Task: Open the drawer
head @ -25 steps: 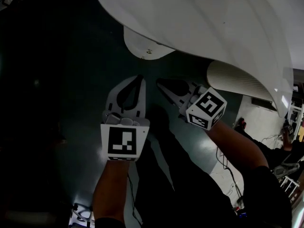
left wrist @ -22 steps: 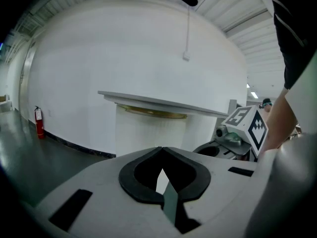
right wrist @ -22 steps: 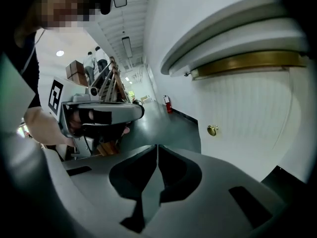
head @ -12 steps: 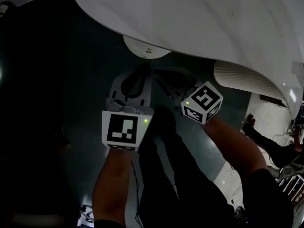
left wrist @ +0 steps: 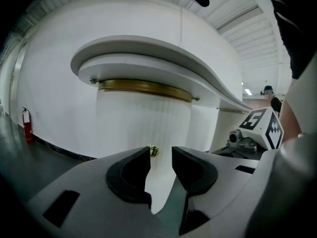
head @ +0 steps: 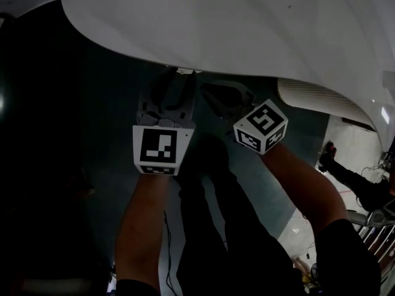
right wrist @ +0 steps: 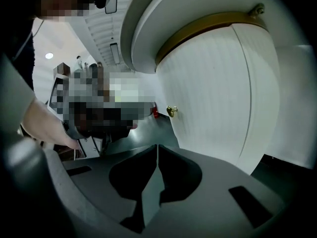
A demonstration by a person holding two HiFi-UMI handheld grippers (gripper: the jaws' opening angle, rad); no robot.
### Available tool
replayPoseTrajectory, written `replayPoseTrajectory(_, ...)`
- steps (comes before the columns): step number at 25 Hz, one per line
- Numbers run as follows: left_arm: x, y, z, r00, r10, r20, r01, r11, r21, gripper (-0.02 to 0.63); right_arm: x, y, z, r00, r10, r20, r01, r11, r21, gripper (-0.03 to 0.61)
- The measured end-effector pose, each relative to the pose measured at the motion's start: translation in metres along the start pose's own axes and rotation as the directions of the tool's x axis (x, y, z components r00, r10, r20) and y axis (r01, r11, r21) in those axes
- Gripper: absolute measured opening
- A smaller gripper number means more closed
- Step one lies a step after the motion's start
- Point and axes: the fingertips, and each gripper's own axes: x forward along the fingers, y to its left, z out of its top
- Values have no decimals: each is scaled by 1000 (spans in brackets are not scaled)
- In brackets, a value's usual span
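Pointing almost level at the white ribbed curved drawer front [left wrist: 143, 118], the left gripper [left wrist: 161, 155] is lining up on the small round brass knob [left wrist: 154, 150]. The drawer front is sitting beneath a brass band [left wrist: 143, 87] and the overhanging white tabletop [head: 247, 23]. The knob is lying straight ahead, showing just past the inner tip of one of the fingers [left wrist: 130, 175], near the gap but not yet inside it. These fingers have just been opening and are standing partly apart, with nothing between the pads. The right gripper [right wrist: 157, 153] is hanging alongside with its fingers pressed together on nothing, and the knob is sitting above its line, farther off. The left gripper is probably the one reaching, needing mainly to be pushing forward.
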Motion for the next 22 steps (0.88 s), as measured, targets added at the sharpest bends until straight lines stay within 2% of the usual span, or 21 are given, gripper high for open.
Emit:
replayPoseTrajectory(12,29,-2,-8,1000,8,3,-8,1000,-29,181,-25,2,-10,1000,-6,-22,6,1000,25,18)
replayPoseTrajectory(18,46,0,-7,999,54,-9,-54,998,-14,210,-37,7,-12,1000,10,-10,-10,999,35,18)
replayPoseTrajectory(22,59,3,-8,999,47,-13,-48,997,-61,199,-43,0,-15,1000,11,6,-12,999,51,18)
